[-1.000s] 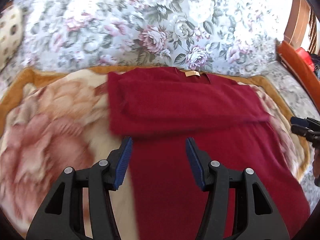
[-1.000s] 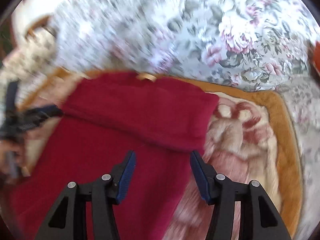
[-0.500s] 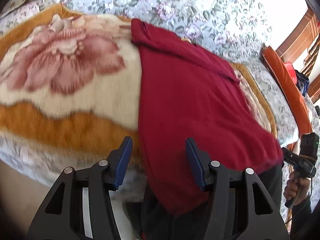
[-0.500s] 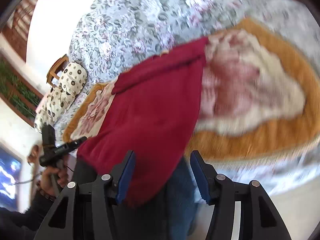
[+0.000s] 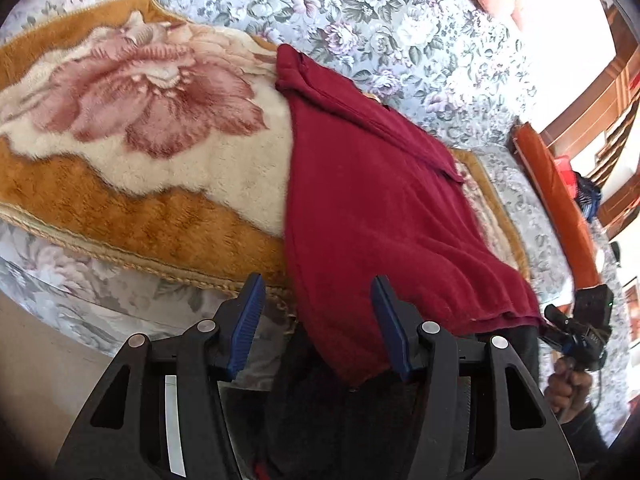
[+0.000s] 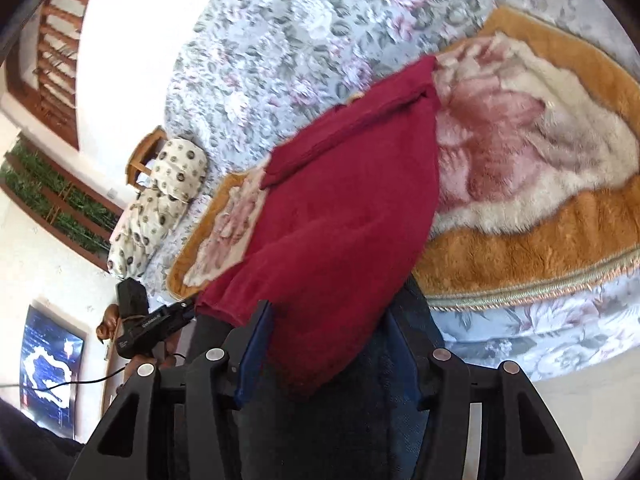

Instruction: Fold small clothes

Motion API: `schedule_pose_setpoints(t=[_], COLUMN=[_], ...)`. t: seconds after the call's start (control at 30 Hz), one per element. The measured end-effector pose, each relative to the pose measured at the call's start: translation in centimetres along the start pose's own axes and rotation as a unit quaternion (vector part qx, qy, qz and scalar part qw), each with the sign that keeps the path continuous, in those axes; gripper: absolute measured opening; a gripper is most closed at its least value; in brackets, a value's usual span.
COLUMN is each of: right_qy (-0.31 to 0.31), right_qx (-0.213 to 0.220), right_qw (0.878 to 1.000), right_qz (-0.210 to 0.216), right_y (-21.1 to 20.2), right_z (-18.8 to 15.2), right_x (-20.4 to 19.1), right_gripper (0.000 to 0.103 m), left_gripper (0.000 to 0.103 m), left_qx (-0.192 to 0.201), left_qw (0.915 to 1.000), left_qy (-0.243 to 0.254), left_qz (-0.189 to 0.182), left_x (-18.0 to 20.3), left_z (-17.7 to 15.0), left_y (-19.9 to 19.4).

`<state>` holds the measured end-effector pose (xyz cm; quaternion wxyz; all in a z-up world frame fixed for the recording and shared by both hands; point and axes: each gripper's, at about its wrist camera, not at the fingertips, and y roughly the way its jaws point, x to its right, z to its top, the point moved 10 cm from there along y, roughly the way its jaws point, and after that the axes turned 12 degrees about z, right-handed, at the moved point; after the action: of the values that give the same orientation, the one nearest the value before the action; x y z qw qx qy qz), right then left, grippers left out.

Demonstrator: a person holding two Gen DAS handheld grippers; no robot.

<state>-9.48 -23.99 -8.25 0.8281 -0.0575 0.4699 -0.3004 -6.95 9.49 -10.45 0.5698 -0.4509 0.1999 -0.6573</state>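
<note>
A dark red knit top (image 5: 372, 200) lies on the fleece blanket with its sleeves folded across the chest, and its hem hangs over the bed's front edge. My left gripper (image 5: 318, 324) is open at the hem's left corner, the cloth hanging between its blue pads (image 5: 250, 312). In the right wrist view the same top (image 6: 340, 220) hangs down between the pads of my open right gripper (image 6: 328, 352) at the hem's right corner. Neither gripper is closed on the cloth. The right gripper also shows in the left wrist view (image 5: 576, 332).
An orange and cream fleece blanket with a pink flower (image 5: 132, 128) covers a bed with a floral sheet (image 5: 400, 20). A spotted pillow (image 6: 160, 200) lies at the head. An orange wooden bed frame (image 5: 552, 184) runs along the far side. The person's dark trousers (image 5: 340, 420) are below the hem.
Both grippers pulled back from over the folded sleeves to the bed's front edge and now sit at the two hanging hem corners. Both stayed open.
</note>
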Motion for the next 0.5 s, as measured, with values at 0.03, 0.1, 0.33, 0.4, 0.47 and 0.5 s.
schedule_pose_setpoints(t=[0.03,0.1,0.33,0.4,0.47,0.5], right_qy=[-0.010,-0.025,0.015,0.014,0.007,0.003], right_qx=[0.008,0.013,-0.001,0.003,0.004,0.005], right_qw=[1.000,1.000,1.000,0.999,1.000,1.000], right_qz=[0.002,0.011,0.026,0.029,0.026,0.025], right_y=[-0.2,-0.2,0.6,0.5,0.6,0.7], right_z=[0.3,0.7,0.0,-0.1,-0.2,-0.2], right_x=[-0.4,-1.0,-0.1,-0.1,-0.2,-0.3], right_gripper=[0.051,0.051,0.051,0.051,0.051,0.051], left_gripper=[0.055,0.055,0.061,0.062,0.062,0.062], left_qx=[-0.001,-0.007,-0.020,-0.031,-0.053,-0.059], left_qw=[1.0000,0.9994,0.9985,0.9983,0.9947,0.9929], left_qy=[0.001,0.003,-0.014,-0.035,-0.062,-0.070], left_qz=[-0.009,-0.035,-0.049,-0.035,-0.063,-0.077], left_x=[0.2,1.0,0.5,-1.2,-1.3,-1.1], left_z=[0.0,-0.1,-0.8,-1.3,-1.8,-2.0], left_y=[0.1,0.0,0.0,0.4,0.7,0.7])
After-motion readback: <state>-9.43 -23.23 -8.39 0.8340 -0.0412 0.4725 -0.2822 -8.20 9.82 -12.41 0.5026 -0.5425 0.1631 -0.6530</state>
